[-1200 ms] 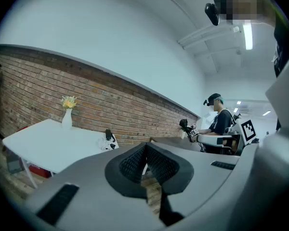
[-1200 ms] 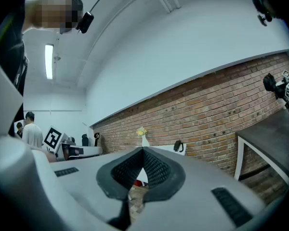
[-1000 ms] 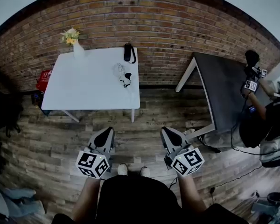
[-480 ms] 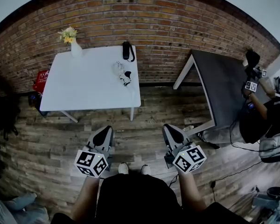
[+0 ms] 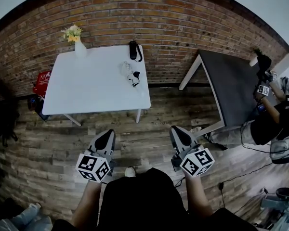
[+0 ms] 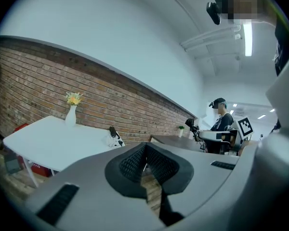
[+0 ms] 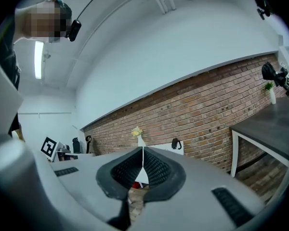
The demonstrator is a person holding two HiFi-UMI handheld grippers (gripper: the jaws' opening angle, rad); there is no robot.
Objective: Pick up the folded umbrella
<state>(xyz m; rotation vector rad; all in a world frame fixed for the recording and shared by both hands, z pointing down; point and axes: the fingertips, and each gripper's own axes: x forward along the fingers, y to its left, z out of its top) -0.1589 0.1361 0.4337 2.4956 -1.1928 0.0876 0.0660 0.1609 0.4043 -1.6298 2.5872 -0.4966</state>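
Folded umbrella (image 5: 133, 50) slightly nearer (untouched)

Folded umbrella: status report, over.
Left tool and right tool shut, empty. Folded umbrella untouched at white table far edge. Small white item lies just in front.

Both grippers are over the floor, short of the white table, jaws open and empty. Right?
The jaws are shut, not open: the two gripper views show it. The left gripper and right gripper are empty, over the floor, short of the white table.
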